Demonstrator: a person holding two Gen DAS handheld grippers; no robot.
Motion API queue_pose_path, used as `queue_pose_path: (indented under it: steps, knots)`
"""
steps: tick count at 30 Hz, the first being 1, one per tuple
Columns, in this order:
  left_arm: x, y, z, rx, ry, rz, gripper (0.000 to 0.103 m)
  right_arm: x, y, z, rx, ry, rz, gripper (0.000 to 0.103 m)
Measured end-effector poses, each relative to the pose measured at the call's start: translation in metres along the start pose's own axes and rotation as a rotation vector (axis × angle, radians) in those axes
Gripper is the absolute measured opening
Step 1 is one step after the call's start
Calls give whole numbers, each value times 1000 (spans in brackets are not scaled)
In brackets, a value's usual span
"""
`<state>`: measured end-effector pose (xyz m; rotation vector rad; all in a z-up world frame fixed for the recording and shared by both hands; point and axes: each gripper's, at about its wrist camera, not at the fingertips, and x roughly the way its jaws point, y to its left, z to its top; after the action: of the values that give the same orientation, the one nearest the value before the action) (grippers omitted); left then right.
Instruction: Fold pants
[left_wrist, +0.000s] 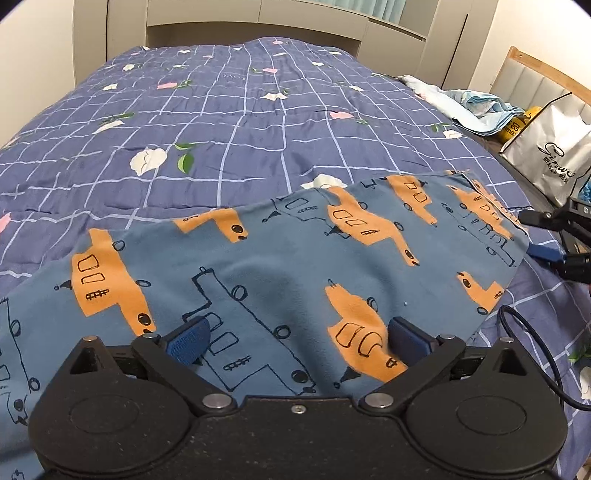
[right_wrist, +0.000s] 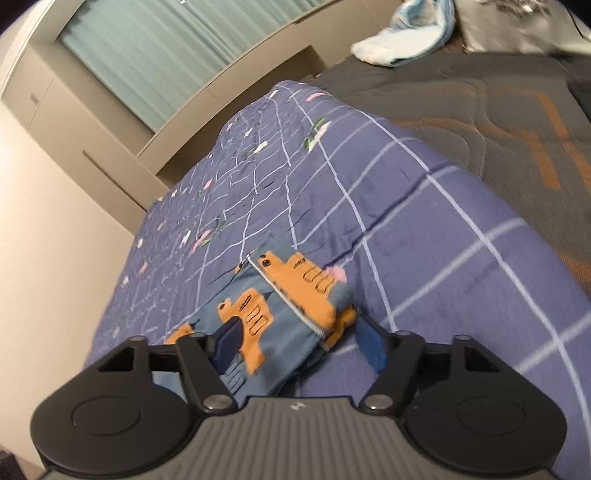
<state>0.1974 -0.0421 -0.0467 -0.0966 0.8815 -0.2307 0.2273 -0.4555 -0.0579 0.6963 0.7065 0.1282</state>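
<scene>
The pants (left_wrist: 280, 266), of a blue fleece-like cloth printed with orange vehicles, lay spread over the lower half of the left wrist view, on a purple checked quilt (left_wrist: 229, 110) with flowers; in the right wrist view their end with the white-stitched seam (right_wrist: 291, 295) lay in the lower middle of the frame, a little bunched. I judge the cloth soft, light and limp; it would sag and drag if lifted by one point only, and its nap would probably hold well against the ribbed pads, so slipping looks to be a small danger; nothing in it is fragile. The best places to take hold seem to be the edges and corners, one for each gripper, and the seamed end is thicker and easier to pinch.

The left gripper (left_wrist: 295, 339) stood with its jaws wide apart at the bottom of its frame, the blue pads just above the cloth and pressing on nothing. The right gripper (right_wrist: 299, 345) had its jaws partly apart with the seamed end between them; one pad lay over the cloth and the other was beside it, and no firm pinch showed. The picture there was blurred.

At the right edge of the left wrist view stood a white shopping bag (left_wrist: 554, 155), and light blue bedding (left_wrist: 476, 107) lay above it.
</scene>
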Motion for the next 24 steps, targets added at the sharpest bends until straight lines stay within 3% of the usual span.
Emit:
queue_pose_path:
  steps: [6,9,10,13,17,21,24]
  knots:
    - [-12,5,10,-82,-52,-35,102,12,1,2,12,0,1,67]
    - [-18,3,21,-147,-123,-103,102,16,-2,5,72,-40,-37,40]
    - [-17,2,27,-168,-139,-135,102,16,-3,4,91,-55,-50,25]
    - [-9,-8,50,-189,-160,-236,102,13,2,-3,70,-105,-52,16]
    - [14,-21,88,-223,-143,-395,102,5,37,-14,-165,-174,-73,14]
    - [40,-32,125,-309,-52,-531,102,-2,93,-38,-541,-226,-130,14]
    - [54,-44,137,-301,4,-604,102,1,131,-67,-787,-226,-143,13]
